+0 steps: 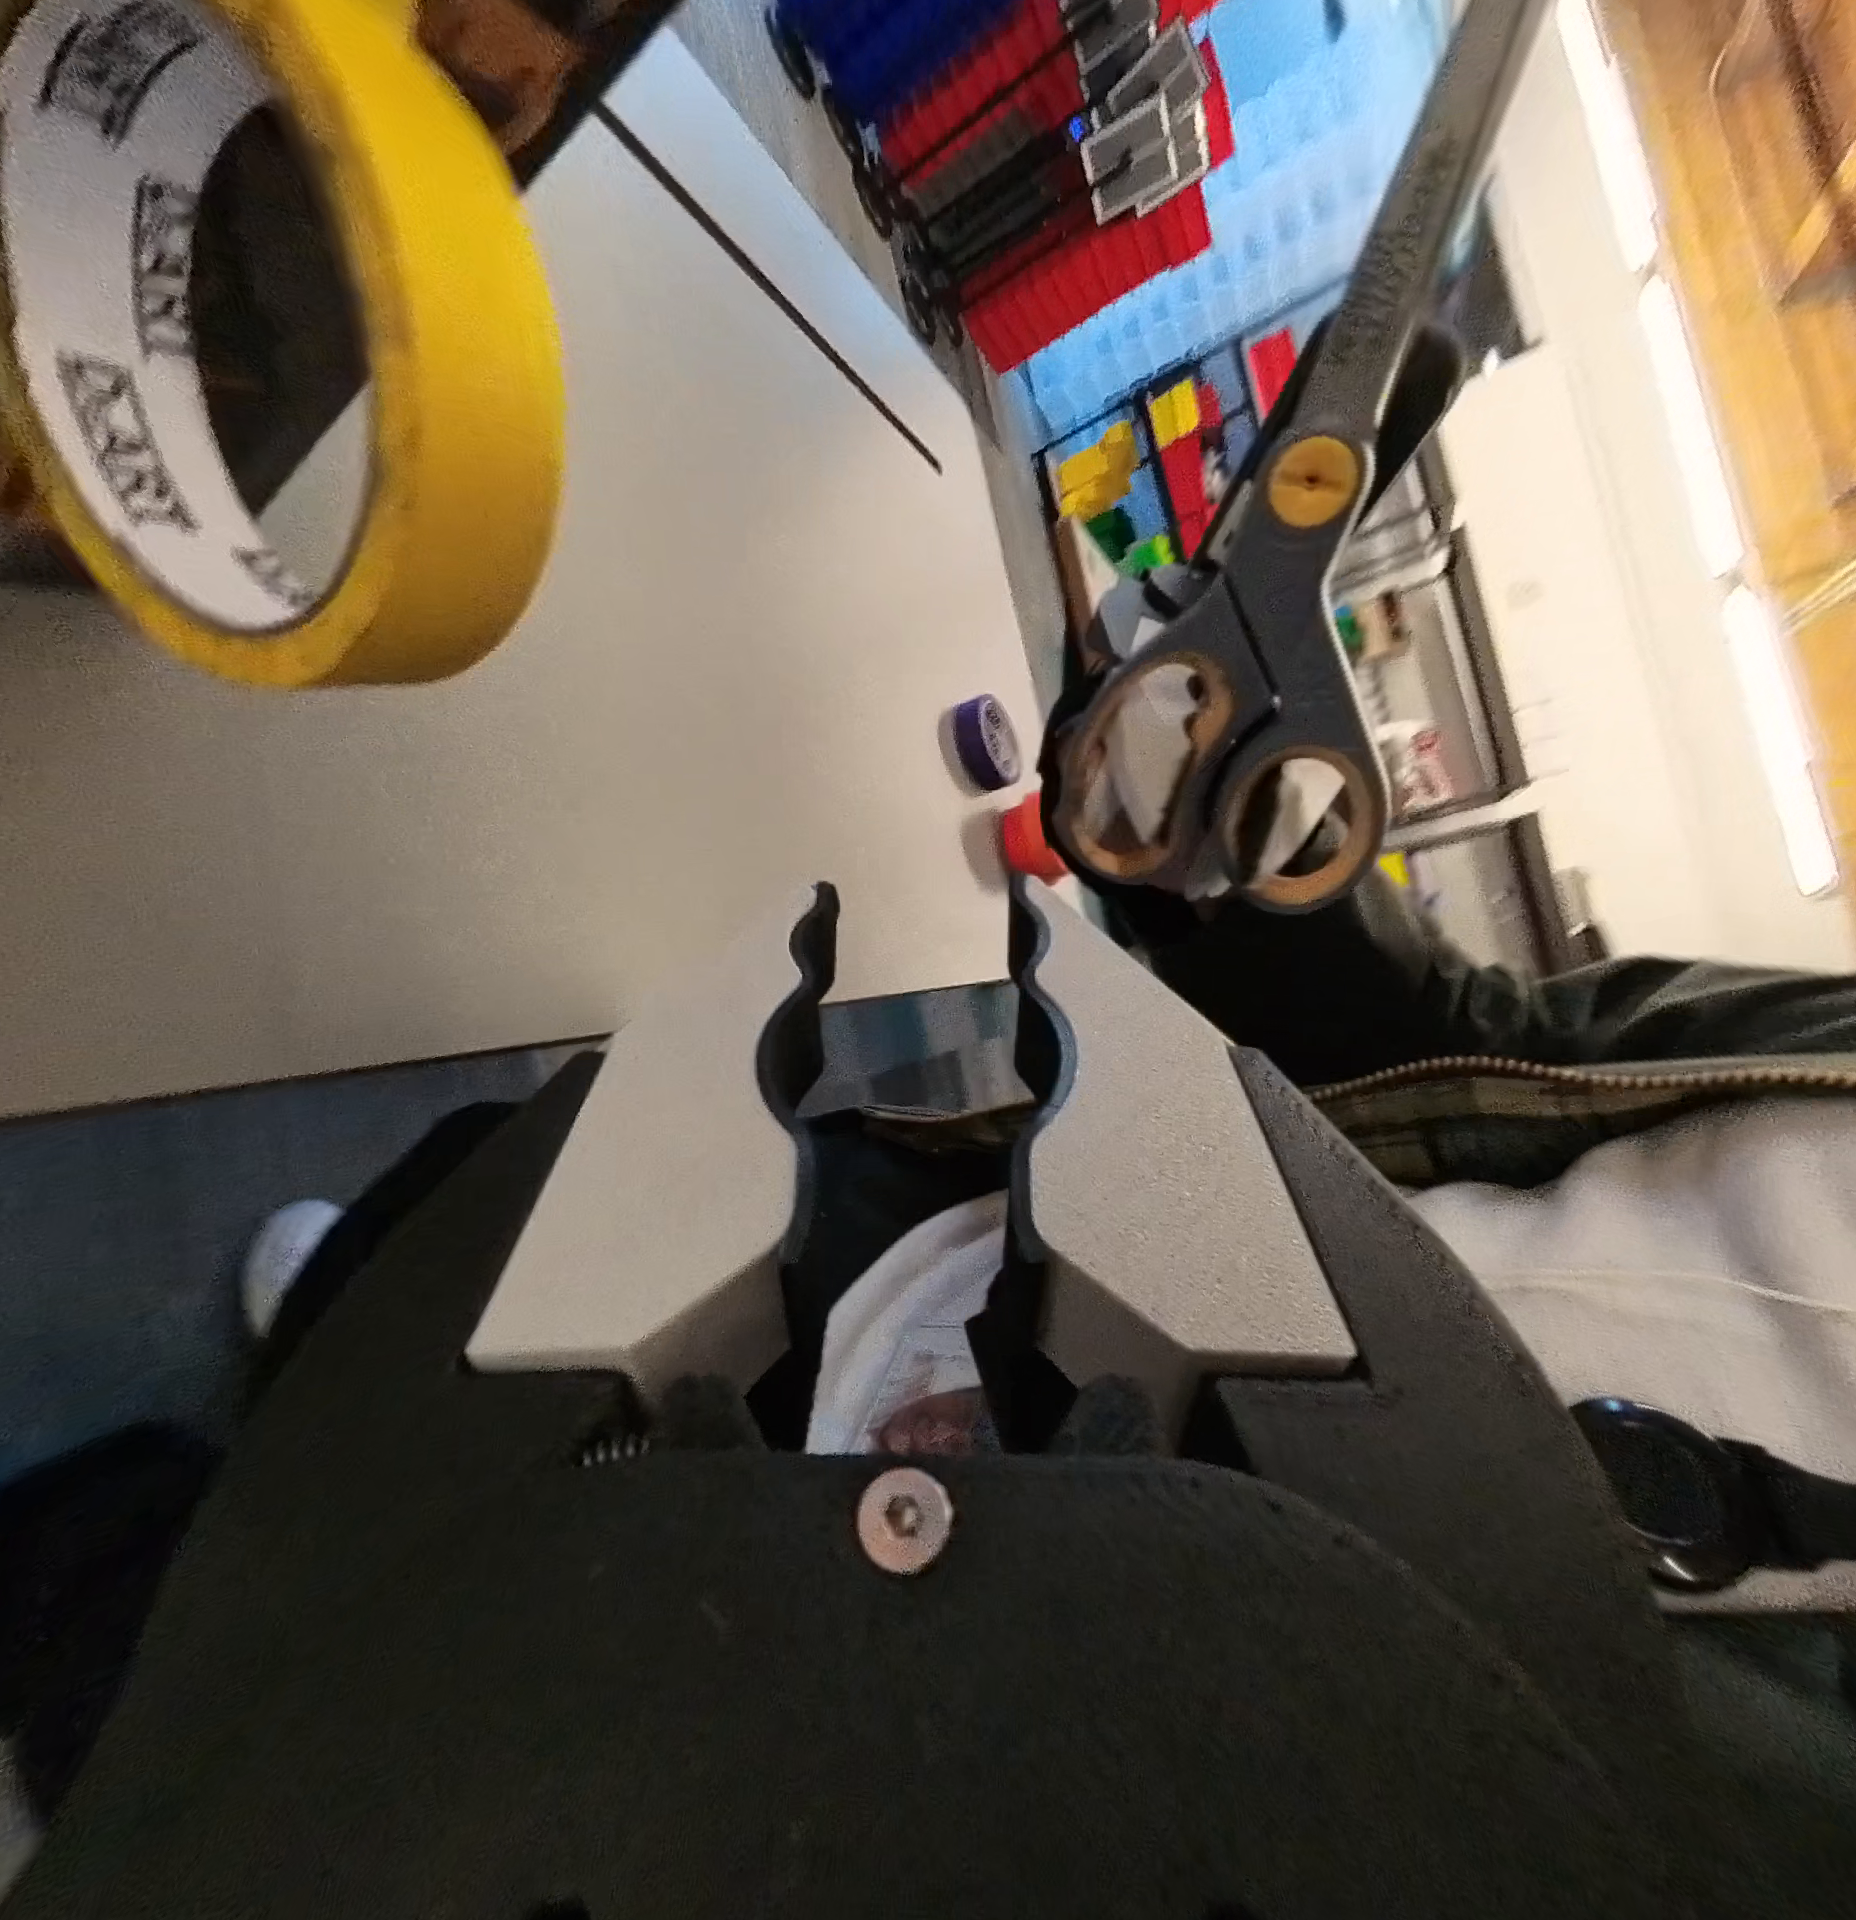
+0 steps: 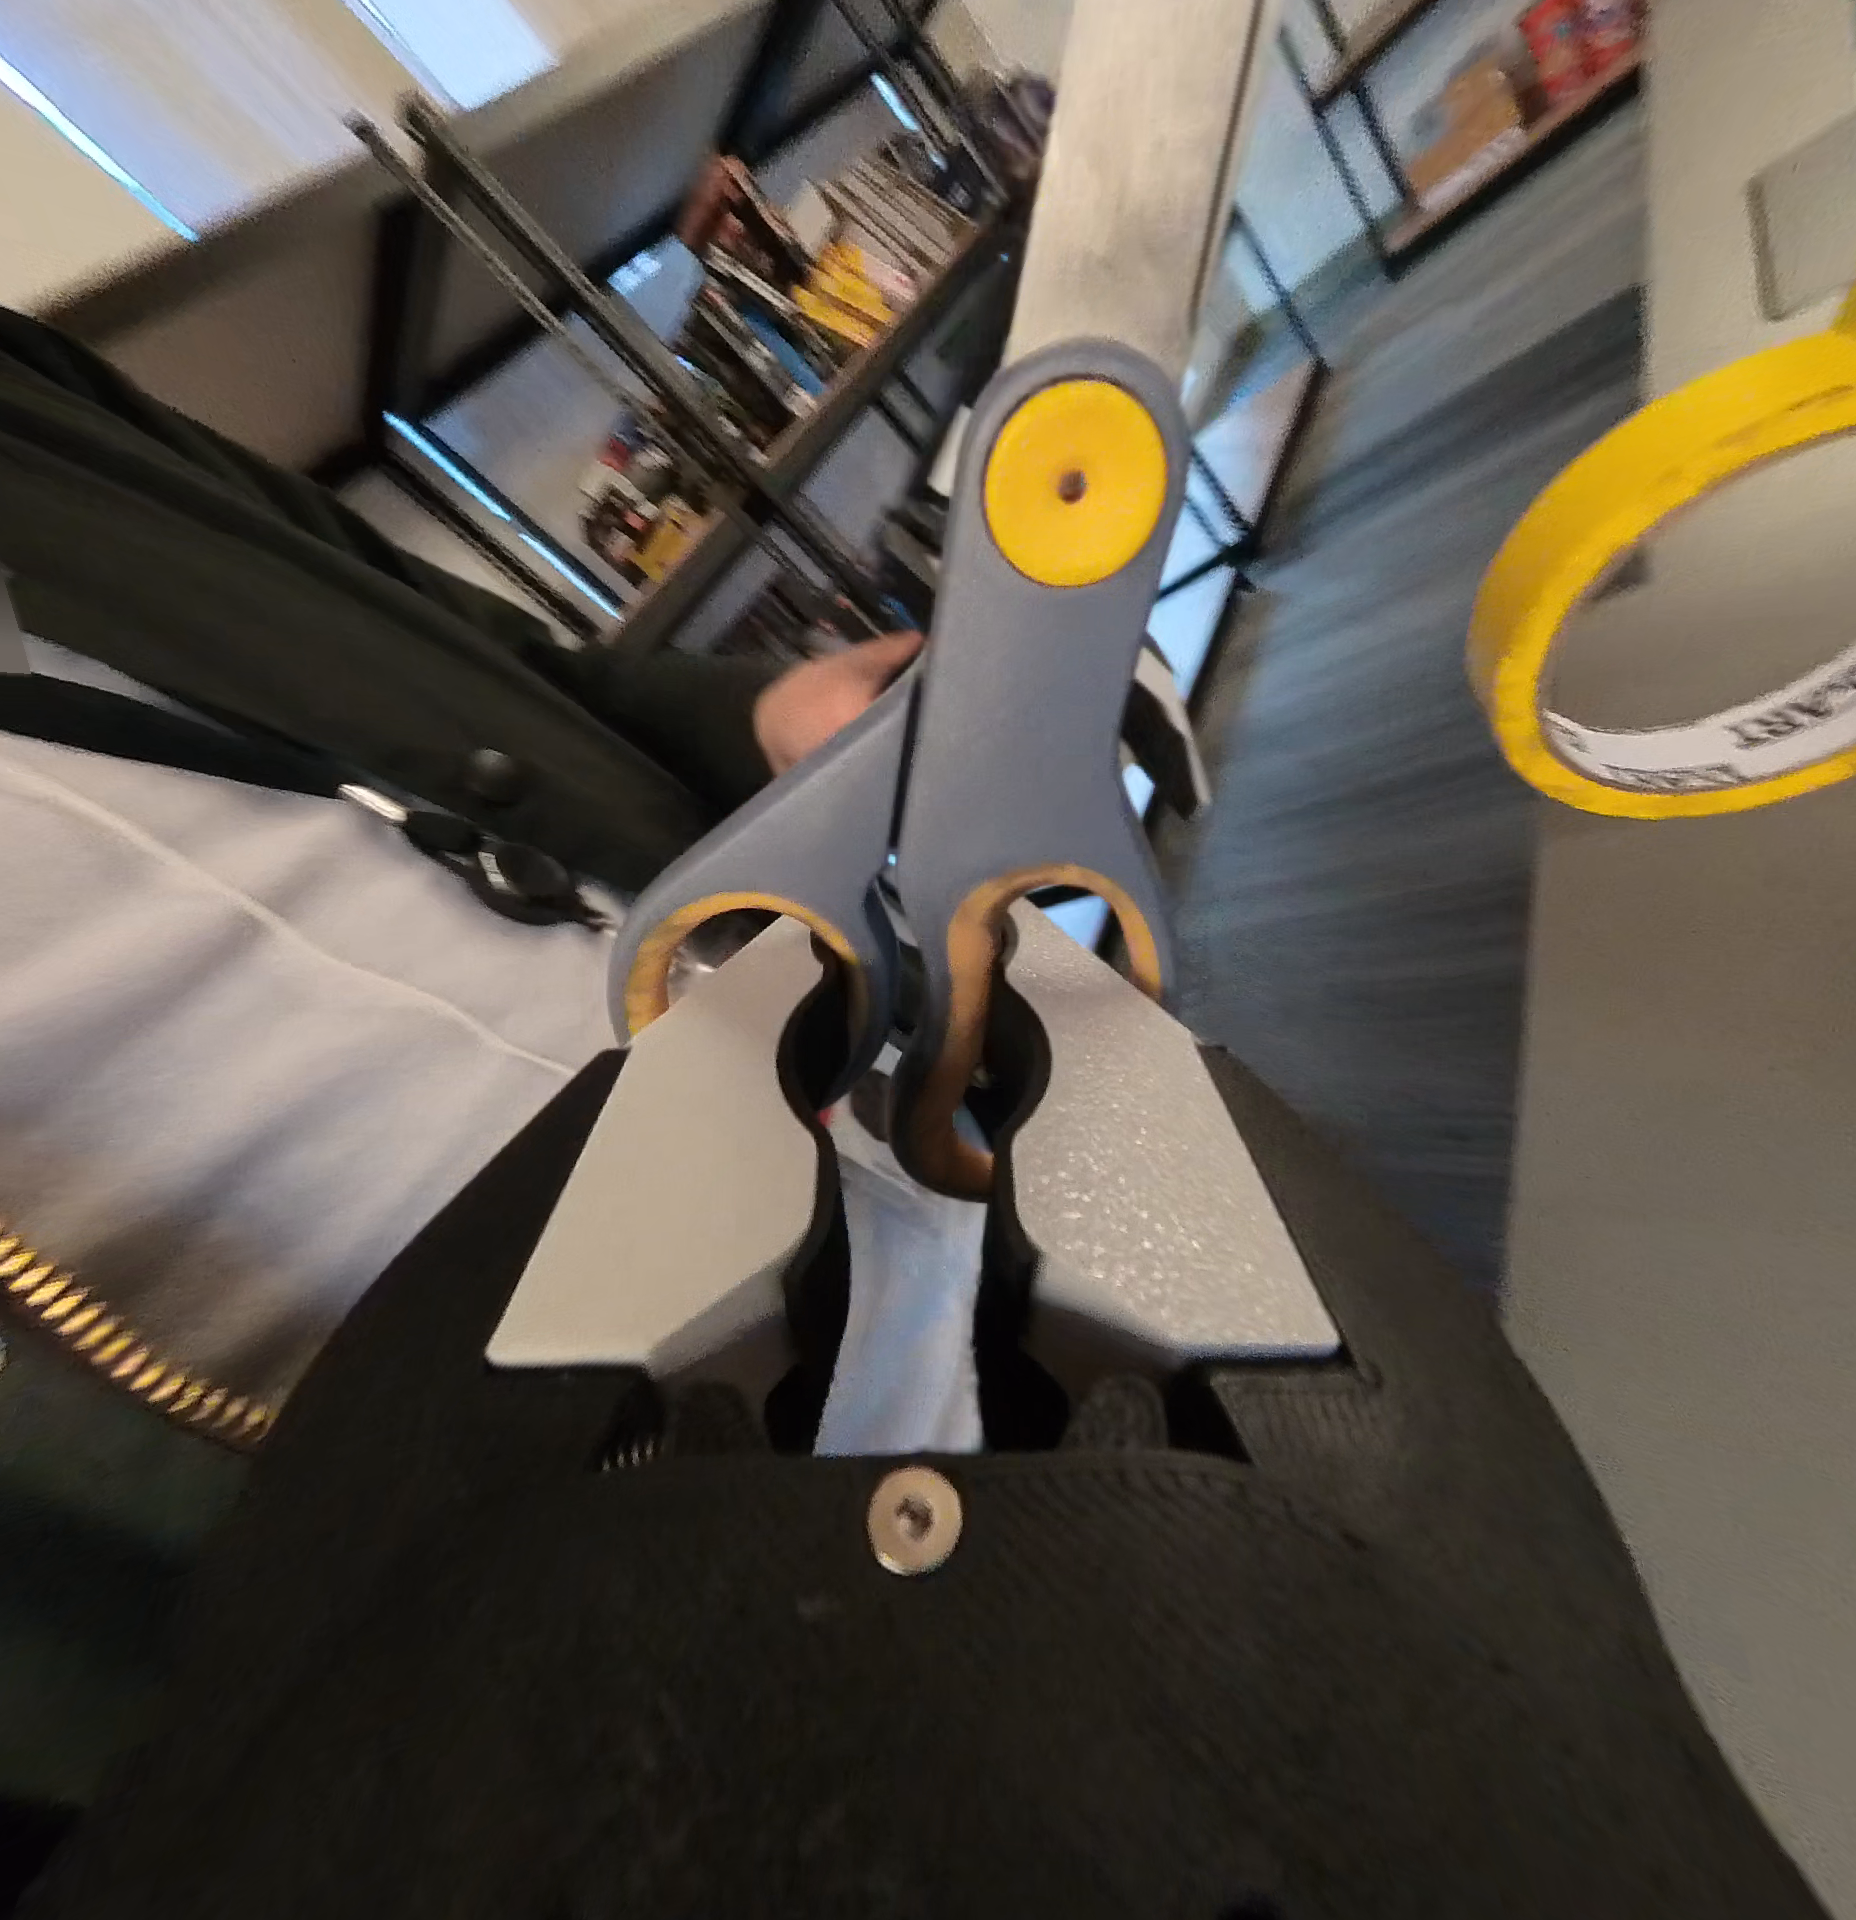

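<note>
**Two grippers, one pair of scissors, three tape rolls**

While the left gripper (image 1: 919, 914) holds nothing, its two grey fingers standing apart over the near edge of the white table (image 1: 591, 779), the right gripper (image 2: 908, 997) carries one pair of grey scissors (image 2: 1017, 727) with a yellow pivot cap. Its two fingers are threaded through the two handle loops, one finger in each, blades pointing away and closed together. One yellow tape roll (image 1: 280, 343) hangs in the air at upper left in the left wrist view, blurred, touching neither gripper. On the table's far edge lie one small purple tape roll (image 1: 981, 743) and one red roll (image 1: 1023, 831), just beside each other. A person's light shirt and dark jacket fill the background.
</note>
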